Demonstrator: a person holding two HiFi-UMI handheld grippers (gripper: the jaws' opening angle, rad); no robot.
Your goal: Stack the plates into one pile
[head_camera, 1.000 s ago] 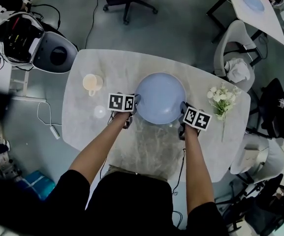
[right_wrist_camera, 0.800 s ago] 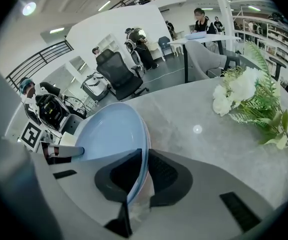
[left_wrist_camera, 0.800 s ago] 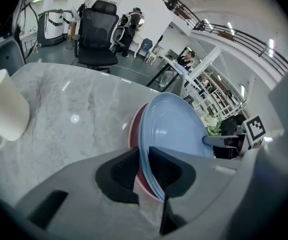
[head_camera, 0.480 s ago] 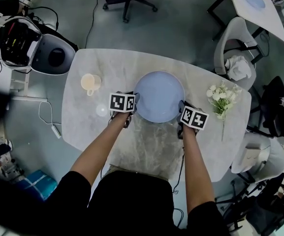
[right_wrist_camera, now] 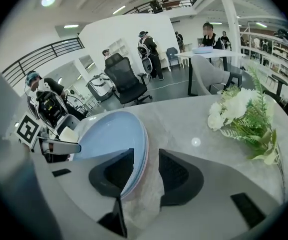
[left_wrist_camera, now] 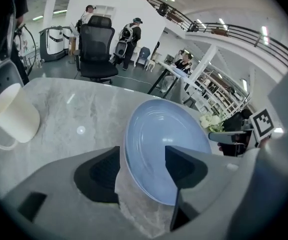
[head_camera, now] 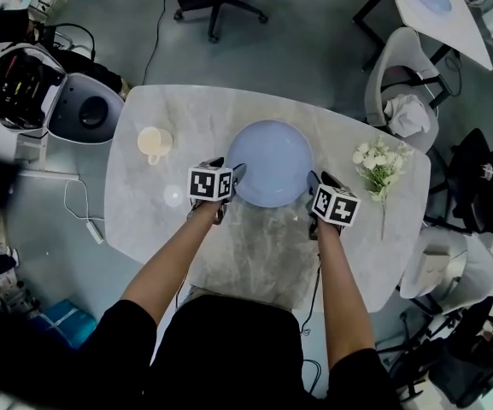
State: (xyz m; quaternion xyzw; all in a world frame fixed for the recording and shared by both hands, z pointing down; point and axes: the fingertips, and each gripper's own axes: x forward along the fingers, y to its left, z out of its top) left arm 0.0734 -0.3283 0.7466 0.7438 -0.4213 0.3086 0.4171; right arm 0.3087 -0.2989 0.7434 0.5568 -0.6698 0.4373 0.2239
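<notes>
A pale blue plate (head_camera: 269,162) lies on top of a low pile in the middle of the marble table (head_camera: 186,109). A pinkish rim (right_wrist_camera: 144,160) shows under the blue plate (right_wrist_camera: 109,136) in the right gripper view. My left gripper (head_camera: 233,178) stands at the pile's left edge and my right gripper (head_camera: 312,186) at its right edge. Both have just been opening. The blue plate (left_wrist_camera: 158,144) has its rim between the spread jaws of the left gripper (left_wrist_camera: 143,154), and the pads stand off it. The right gripper (right_wrist_camera: 146,156) straddles the rim likewise, without pressing.
A cream cup (head_camera: 154,143) stands left of the pile, and a bunch of white flowers (head_camera: 378,165) lies to its right. Office chairs, a second table and equipment surround the table. People stand far off in the gripper views.
Both grippers, shut on the blue plate's rim earlier, have spread their jaws and let it go. The marker cubes have rolled a little. The plate has barely shifted.
</notes>
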